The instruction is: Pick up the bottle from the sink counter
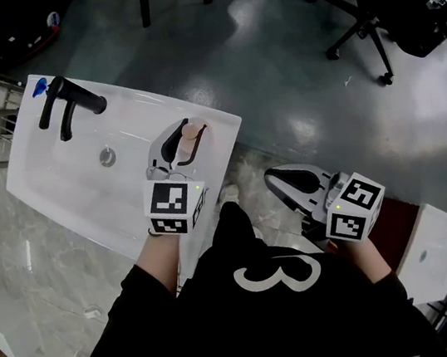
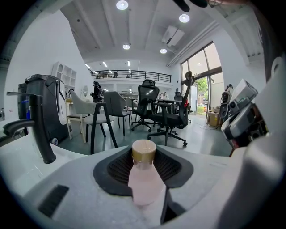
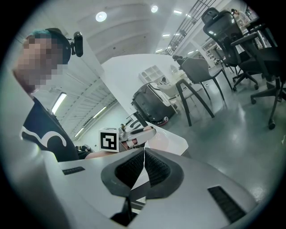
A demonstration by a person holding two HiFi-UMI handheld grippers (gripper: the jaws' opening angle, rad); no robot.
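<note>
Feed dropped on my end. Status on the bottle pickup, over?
Left gripper closed on bottle at sink counter's corner. Right gripper shut, empty, clear of counter. Nothing blocking lift.

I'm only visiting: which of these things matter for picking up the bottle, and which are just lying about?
Part of the job:
- bottle, gripped between the fingers of the left gripper
- sink counter

Just lying about:
- tap
- drain
- office chair
- right gripper, shut and empty, off the counter

White sink counter [image 1: 55, 179]: black faucet [image 1: 68, 101] at left end, round drain [image 1: 107, 156] mid-basin, pink bottle [image 1: 192, 139] near right corner.
</note>
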